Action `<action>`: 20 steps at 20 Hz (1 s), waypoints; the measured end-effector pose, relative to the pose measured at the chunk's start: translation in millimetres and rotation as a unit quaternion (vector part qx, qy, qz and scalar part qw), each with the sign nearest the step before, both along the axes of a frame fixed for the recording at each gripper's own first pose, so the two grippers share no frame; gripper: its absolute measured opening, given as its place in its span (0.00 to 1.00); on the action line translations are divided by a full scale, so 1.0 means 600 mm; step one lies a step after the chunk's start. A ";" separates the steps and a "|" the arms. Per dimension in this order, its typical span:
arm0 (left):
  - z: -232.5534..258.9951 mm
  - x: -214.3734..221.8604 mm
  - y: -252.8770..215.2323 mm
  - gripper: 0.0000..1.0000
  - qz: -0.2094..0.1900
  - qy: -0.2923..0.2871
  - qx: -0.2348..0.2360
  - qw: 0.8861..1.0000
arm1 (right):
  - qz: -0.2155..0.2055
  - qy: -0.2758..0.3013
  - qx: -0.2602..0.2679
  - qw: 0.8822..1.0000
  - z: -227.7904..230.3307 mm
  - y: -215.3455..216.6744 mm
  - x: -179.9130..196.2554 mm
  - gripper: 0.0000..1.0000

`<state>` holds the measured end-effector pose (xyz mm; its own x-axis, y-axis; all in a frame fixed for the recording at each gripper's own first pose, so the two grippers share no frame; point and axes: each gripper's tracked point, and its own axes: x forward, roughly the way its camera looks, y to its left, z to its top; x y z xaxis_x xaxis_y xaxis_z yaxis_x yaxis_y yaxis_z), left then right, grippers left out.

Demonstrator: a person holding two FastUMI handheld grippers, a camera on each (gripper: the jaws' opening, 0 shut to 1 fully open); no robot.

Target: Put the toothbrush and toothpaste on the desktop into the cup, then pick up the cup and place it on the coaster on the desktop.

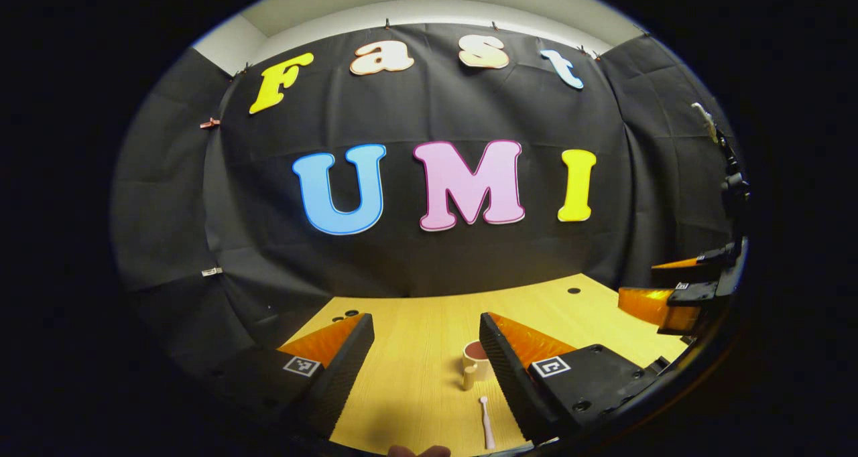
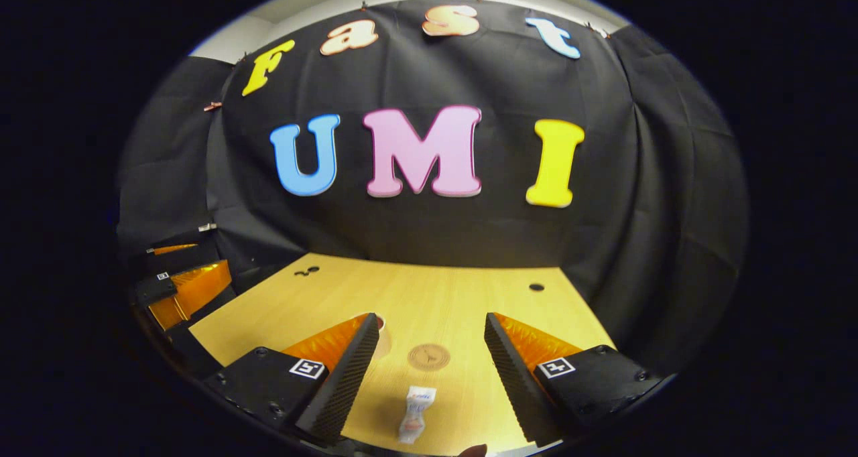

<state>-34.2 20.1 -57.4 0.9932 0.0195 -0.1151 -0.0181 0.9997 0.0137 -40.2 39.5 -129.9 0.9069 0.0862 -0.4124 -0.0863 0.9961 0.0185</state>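
On the worktop (image 1: 415,350) nothing's been moved into place yet, as far as I can tell. Landmark is the cup (image 1: 474,364): in the left gripper view it stands upright, handle facing the camera, and looks empty from this angle. The toothbrush (image 1: 486,422) lies flat just on the near side of the cup, apart from it, pointing roughly toward it.

The left hand-held gripper (image 1: 426,360) is spread wide, holding nothing, hovering above the worktop with the cup tucked against the inside edge of its right finger in the picture, so I can't say if it's touching or just lined up behind.

In the right gripper view, the coaster (image 2: 429,357) is a flat round disc on the wood, bare, a little to the right of the cup, whose rim just peeks out behind a finger. The toothpaste (image 2: 415,413) lies nearer the camera than the coaster, close but apart. The right hand-held gripper (image 2: 430,363) is also wide open and empty.

So my read: zero of three steps done. Toothbrush in, toothpaste in, then cup onto the coaster are all left. Looks like each gripper is lined up over its own item.
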 end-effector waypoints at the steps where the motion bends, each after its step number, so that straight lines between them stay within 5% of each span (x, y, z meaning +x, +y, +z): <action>1: -0.013 -0.005 0.001 0.95 -0.001 0.011 0.002 1.000 | -0.002 0.031 0.002 1.000 -0.032 0.001 -0.012 0.98; 12: -0.136 -0.074 0.030 0.97 -0.001 0.099 -0.007 0.995 | -0.014 0.260 -0.020 0.965 -0.346 0.017 -0.069 0.99; 20: -0.168 -0.106 0.059 0.97 0.016 0.123 -0.003 0.992 | -0.036 0.344 -0.023 0.938 -0.443 0.016 -0.067 0.97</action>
